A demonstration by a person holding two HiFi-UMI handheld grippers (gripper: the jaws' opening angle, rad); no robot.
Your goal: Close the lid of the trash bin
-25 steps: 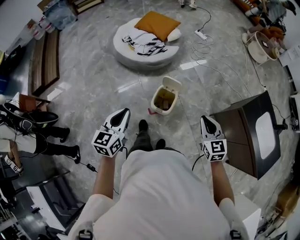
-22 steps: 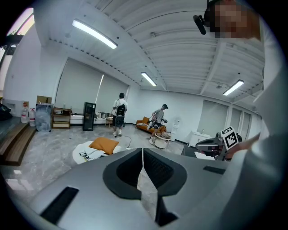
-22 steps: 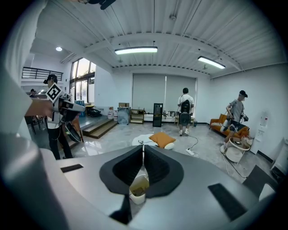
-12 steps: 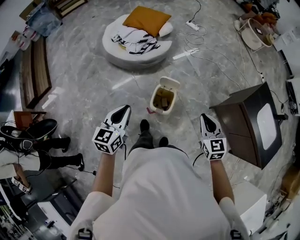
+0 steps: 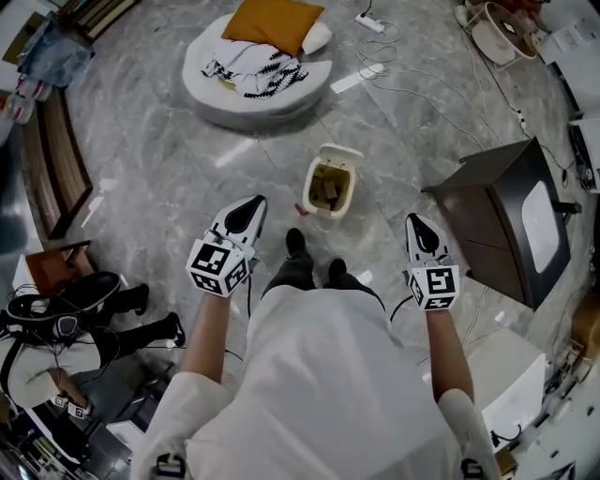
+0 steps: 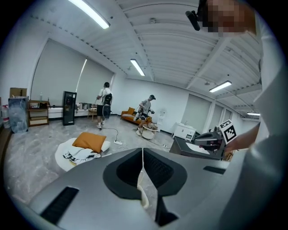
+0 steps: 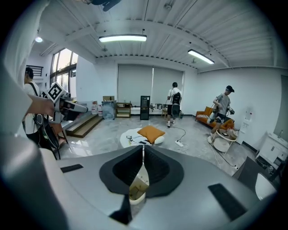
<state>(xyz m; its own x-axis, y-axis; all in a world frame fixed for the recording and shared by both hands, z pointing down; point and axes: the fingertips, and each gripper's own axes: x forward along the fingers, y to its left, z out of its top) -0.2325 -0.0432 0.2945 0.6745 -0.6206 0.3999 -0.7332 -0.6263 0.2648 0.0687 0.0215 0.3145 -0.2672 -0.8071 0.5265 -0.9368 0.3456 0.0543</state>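
The trash bin (image 5: 327,187) stands on the grey marble floor (image 5: 178,169), just ahead of the person's dark shoes (image 5: 296,242). It is a small cream box with a rectangular mouth. Its long axis runs away from the person and leans slightly to the right at the far end. The lid (image 5: 339,154) is open, hinged at that far short end and tipped back away from the person. The mouth faces upward and shows brownish contents. In the right gripper view the bin (image 7: 136,186) shows as a cream rim with brown inside, low in the gap beneath the tips. In the left gripper view only a pale sliver of it (image 6: 143,194) shows there.

Each gripper carries a marker cube printed with black-and-white square patterns, one on the left (image 5: 217,266) and one on the right (image 5: 434,286).

Both forearms reach forward from the white-sleeved torso, with the grippers pointing ahead and sloping down toward the floor. The left tongs (image 5: 253,202) are left of the bin and the right tongs (image 5: 415,220) are right of it. Both are apart from the bin, which sits between and a little beyond their tips. The left tongs (image 6: 142,155) are closed together on nothing, and so are the right tongs (image 7: 143,152).

Farther out lies a round white floor bed (image 5: 253,89) with an orange pillow (image 5: 275,19). A dark cabinet (image 5: 502,225) stands to the right.
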